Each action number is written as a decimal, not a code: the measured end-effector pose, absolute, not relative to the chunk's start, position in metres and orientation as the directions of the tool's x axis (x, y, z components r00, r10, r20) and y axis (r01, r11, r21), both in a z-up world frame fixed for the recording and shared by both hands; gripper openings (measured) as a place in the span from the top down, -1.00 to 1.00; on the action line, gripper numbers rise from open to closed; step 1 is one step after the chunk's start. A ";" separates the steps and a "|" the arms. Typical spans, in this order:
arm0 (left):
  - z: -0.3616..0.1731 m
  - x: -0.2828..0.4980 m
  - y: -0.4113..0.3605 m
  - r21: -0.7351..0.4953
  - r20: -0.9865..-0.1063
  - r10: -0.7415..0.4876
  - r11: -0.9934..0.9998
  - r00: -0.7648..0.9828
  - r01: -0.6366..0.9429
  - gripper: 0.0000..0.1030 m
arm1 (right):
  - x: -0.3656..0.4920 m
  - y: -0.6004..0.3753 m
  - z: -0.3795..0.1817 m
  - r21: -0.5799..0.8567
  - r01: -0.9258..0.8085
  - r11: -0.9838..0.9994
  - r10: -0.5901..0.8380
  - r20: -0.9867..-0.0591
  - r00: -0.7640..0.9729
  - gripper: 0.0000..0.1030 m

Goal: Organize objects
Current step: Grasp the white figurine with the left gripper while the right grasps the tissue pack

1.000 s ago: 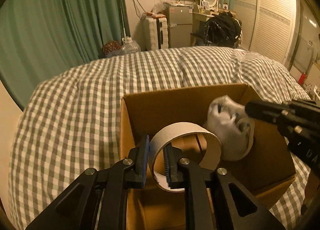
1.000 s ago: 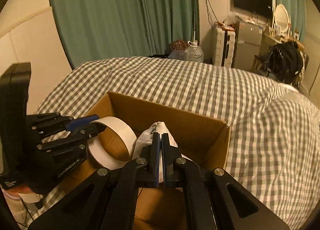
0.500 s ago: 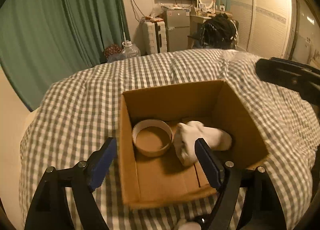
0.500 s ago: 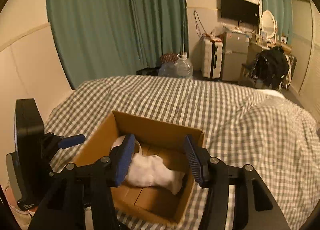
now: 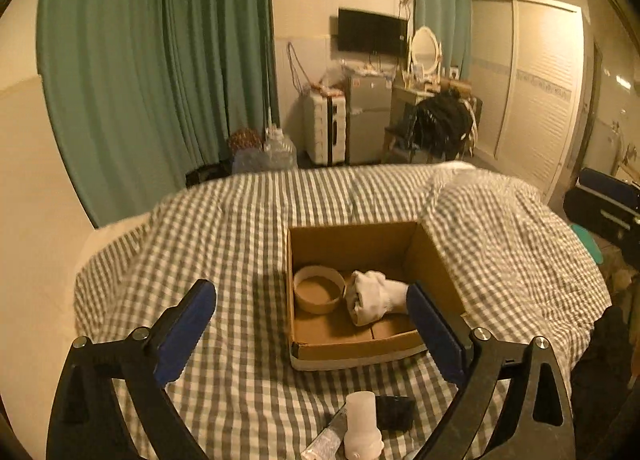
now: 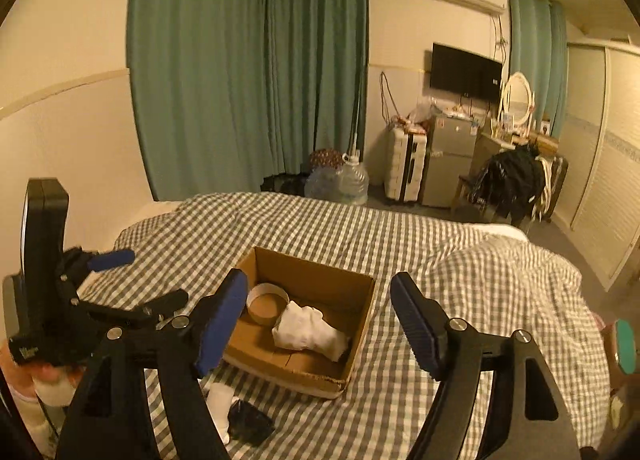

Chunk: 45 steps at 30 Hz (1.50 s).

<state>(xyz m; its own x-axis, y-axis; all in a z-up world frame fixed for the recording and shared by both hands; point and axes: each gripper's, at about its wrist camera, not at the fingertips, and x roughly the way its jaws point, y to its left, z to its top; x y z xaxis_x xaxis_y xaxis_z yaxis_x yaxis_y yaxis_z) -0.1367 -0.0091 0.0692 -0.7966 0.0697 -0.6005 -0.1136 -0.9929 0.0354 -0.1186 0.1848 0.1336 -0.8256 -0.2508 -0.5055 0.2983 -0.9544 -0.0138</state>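
An open cardboard box (image 5: 436, 260) (image 6: 362, 324) sits on the checked bedspread. Inside lie a tape roll (image 5: 319, 288) (image 6: 267, 302) at the left and a rolled white cloth (image 5: 376, 296) (image 6: 308, 330) beside it. My left gripper (image 5: 312, 334) is open and empty, held back above the box's near side. My right gripper (image 6: 320, 324) is open and empty, also above and short of the box. The left gripper also shows in the right wrist view (image 6: 120, 280) at the left.
On the bedspread (image 5: 240, 228) in front of the box lie a white bottle (image 5: 362, 420) (image 6: 222, 406), a small black object (image 5: 394, 412) (image 6: 250, 424) and a clear wrapped item (image 5: 326, 438). Green curtains, a fridge and a wardrobe stand beyond the bed.
One second ago the left gripper held the tape roll and the right the white cloth, in the box. Both opened and let go, and both have pulled back and up.
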 end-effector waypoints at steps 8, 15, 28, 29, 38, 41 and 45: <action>0.070 -0.087 -0.011 0.035 -0.594 0.074 -0.993 -0.801 -0.117 -0.93 | -0.059 0.179 0.146 -0.051 0.338 -0.940 -0.272 -0.488 -0.830 -0.51; 0.029 -0.050 -0.014 0.023 -0.627 0.055 -0.996 -0.777 -0.089 -0.93 | -0.021 0.173 0.102 -0.057 0.389 -0.920 -0.297 -0.545 -0.784 -0.51; -0.060 -0.011 -0.012 -0.025 -0.730 0.016 -1.000 -0.683 0.003 -0.93 | 0.019 0.157 -0.023 -0.055 0.522 -0.851 -0.317 -0.738 -0.595 -0.51; -0.062 -0.009 -0.012 -0.025 -0.731 0.011 -1.000 -0.683 0.010 -0.93 | 0.019 0.158 -0.031 -0.047 0.524 -0.850 -0.317 -0.750 -0.580 -0.51; -0.082 -0.001 -0.005 -0.018 -0.769 0.009 -1.000 -0.639 0.007 -0.93 | 0.012 0.147 -0.073 -0.056 0.561 -0.826 -0.291 -0.810 -0.510 -0.05; -0.089 0.001 -0.002 -0.023 -0.785 0.014 -1.000 -0.620 0.006 -0.93 | 0.014 0.148 -0.076 -0.053 0.566 -0.822 -0.294 -0.813 -0.503 0.34; -0.092 0.002 0.005 -0.058 -0.798 0.058 -0.998 -0.600 -0.019 -0.93 | 0.017 0.153 -0.070 -0.073 0.546 -0.835 -0.284 -0.791 -0.542 0.43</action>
